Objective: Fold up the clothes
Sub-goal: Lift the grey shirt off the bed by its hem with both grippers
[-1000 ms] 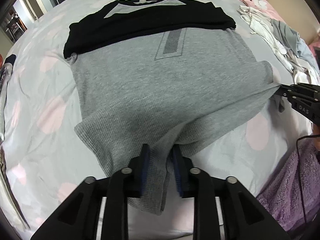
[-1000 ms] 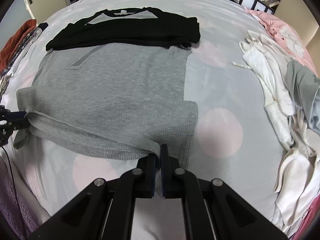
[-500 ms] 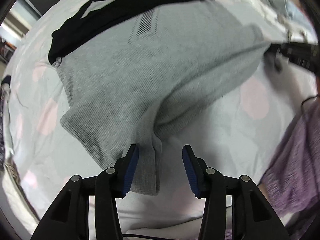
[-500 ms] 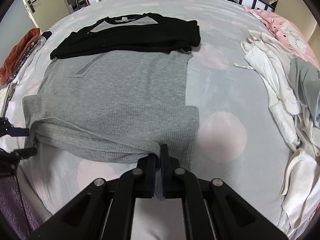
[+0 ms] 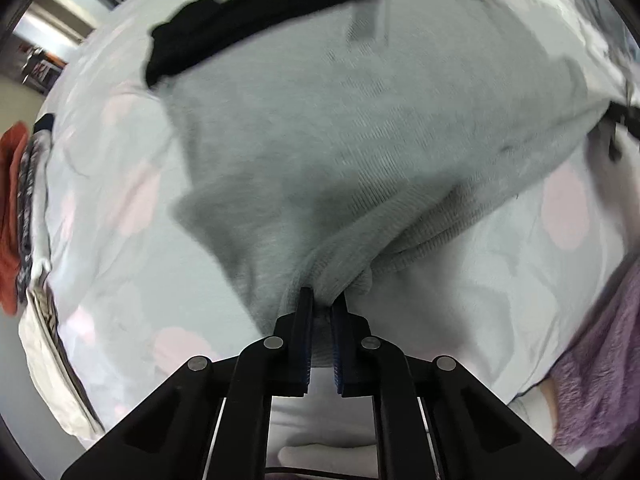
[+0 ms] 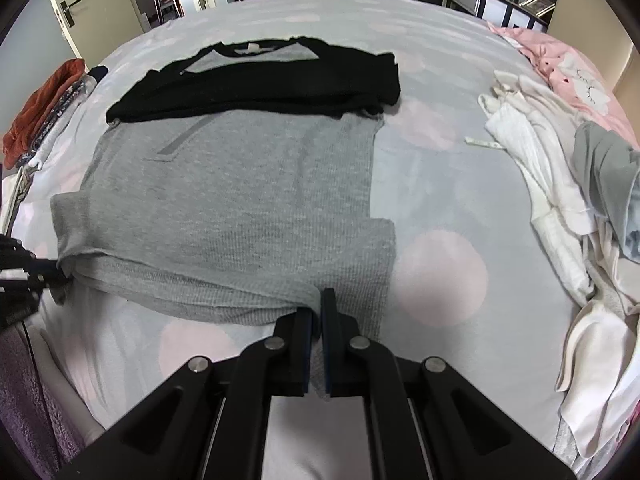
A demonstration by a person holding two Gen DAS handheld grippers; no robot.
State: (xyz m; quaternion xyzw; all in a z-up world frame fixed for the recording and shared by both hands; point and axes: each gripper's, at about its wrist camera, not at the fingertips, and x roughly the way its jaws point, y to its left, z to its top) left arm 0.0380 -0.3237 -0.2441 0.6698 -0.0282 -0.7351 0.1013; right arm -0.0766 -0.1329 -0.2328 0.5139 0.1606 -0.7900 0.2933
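Left wrist view first, and it is smeared with blur. The left gripper (image 5: 320, 304) points down at the bed (image 5: 120, 264), its blue pads pinched on a bunched fold at the near hem of the grey shirt (image 5: 360, 128). The cloth rises from the pads in a puckered ridge and spreads away across the pale spotted bedsheet. Far up, a black top (image 5: 256, 28) lies across the shirt's upper end. At the right edge the right gripper (image 5: 624, 120) shows only as a dark shape at the shirt's other corner; likely clamped there, though the blur hides the pads. A purple fleece sleeve (image 5: 600, 360) fills the lower right. At the left edge sits a rust-orange garment (image 5: 12, 208) beside patterned cloth.

Right wrist view now, much sharper. The right gripper (image 6: 318, 304) has its pads pressed together on the grey shirt's (image 6: 240, 200) near hem, a strip of fabric hanging down between them. The shirt lies flat on the bed (image 6: 440, 208), hem edge pulled taut toward the left gripper (image 6: 24, 272), which holds the far corner at the left edge. The black top (image 6: 260, 80) overlaps the shirt's far end. Right of the shirt, well apart, a loose heap of white clothes (image 6: 540, 168) trails down the bed, a grey-green garment (image 6: 604, 160) on top, pink bedding (image 6: 568, 68) beyond. No baskets or bins in sight; everything sits on the bed itself.
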